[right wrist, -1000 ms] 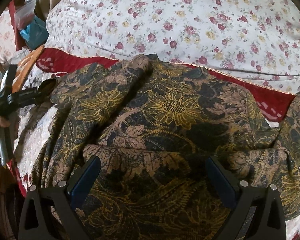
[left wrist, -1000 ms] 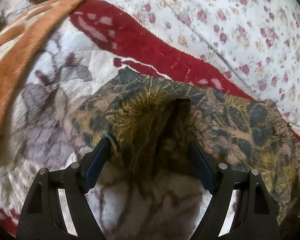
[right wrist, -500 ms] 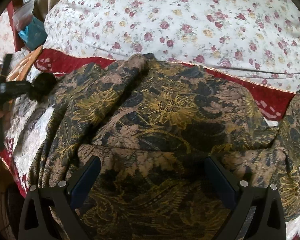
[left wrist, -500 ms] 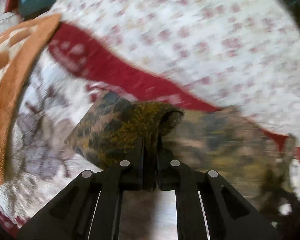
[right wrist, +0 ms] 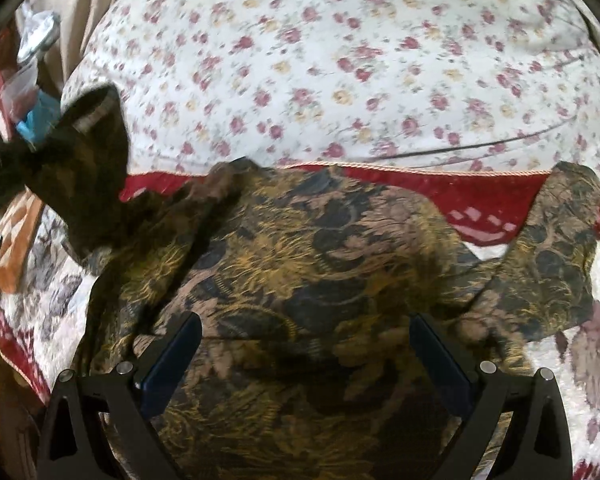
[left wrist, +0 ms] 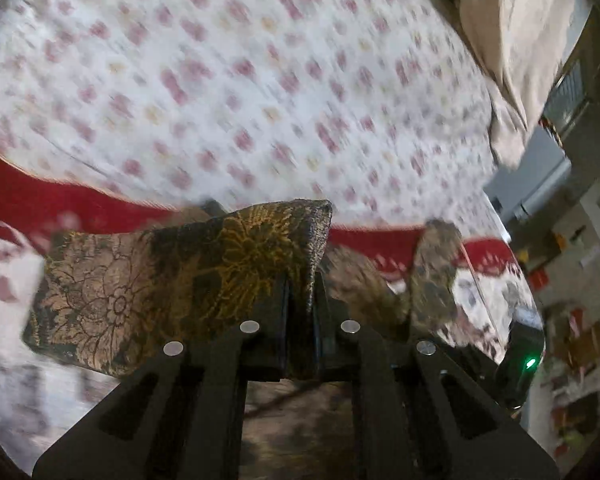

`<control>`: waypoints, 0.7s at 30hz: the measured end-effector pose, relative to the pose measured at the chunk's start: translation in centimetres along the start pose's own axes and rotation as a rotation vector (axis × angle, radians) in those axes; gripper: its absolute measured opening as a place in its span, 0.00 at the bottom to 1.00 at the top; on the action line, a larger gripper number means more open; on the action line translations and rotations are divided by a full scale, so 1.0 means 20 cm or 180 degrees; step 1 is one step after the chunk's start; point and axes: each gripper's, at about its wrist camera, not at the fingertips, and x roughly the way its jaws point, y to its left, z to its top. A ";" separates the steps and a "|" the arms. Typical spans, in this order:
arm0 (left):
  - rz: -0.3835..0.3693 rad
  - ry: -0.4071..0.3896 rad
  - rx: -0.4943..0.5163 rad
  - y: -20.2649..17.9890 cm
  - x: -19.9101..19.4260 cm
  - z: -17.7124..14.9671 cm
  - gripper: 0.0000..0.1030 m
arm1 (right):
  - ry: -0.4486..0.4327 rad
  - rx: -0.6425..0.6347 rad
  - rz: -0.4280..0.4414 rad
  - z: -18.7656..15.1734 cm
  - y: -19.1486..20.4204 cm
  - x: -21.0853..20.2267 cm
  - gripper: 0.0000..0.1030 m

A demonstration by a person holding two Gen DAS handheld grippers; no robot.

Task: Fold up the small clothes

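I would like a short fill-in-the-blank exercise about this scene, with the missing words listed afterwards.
1. The left gripper is ____ on a sleeve of the dark floral garment.
2. The jaws of the right gripper are ____.
3. The bedsheet is printed with small ____.

Missing words: shut; open; flowers

No text, label or number can be read anywhere.

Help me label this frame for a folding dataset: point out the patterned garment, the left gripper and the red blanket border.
patterned garment (right wrist: 300,256): right wrist view, middle of its spread body.
left gripper (left wrist: 302,312): left wrist view, between the fingertips, shut on a garment edge.
red blanket border (right wrist: 460,196): right wrist view, bare strip beyond the garment.
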 end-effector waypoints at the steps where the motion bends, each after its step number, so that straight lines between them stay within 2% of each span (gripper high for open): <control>1: 0.0008 0.0070 0.0027 -0.03 0.07 -0.03 0.08 | -0.0001 0.0035 0.0000 0.00 -0.02 0.00 1.00; 6: 0.0175 0.0382 0.0123 -0.07 0.36 -0.20 0.08 | 0.0047 0.0121 -0.0015 0.00 -0.09 0.03 1.00; 9: 0.0306 0.0506 0.0165 -0.04 0.42 -0.27 0.08 | 0.0105 0.0202 0.0070 0.01 -0.11 0.08 1.00; 10: 0.0346 0.0514 0.0175 -0.02 0.41 -0.28 0.09 | 0.0119 0.0239 0.0113 0.02 -0.11 0.09 1.00; 12: 0.0340 0.0441 0.0171 0.01 0.33 -0.30 0.20 | 0.0136 0.0303 0.0206 0.03 -0.11 0.13 1.00; 14: 0.0379 0.0355 0.0136 0.06 0.23 -0.29 0.45 | 0.0179 0.0400 0.0352 0.06 -0.10 0.18 1.00; 16: 0.0412 0.0192 0.0105 0.13 0.10 -0.30 0.52 | 0.0255 0.0509 0.0533 0.08 -0.07 0.25 1.00; 18: 0.0479 0.0121 0.0079 0.20 0.01 -0.31 0.52 | 0.0328 0.0568 0.0641 0.09 -0.04 0.31 1.00; 21: 0.0757 0.0081 0.0011 0.33 -0.09 -0.35 0.52 | 0.0451 0.0523 0.0664 0.11 0.04 0.42 1.00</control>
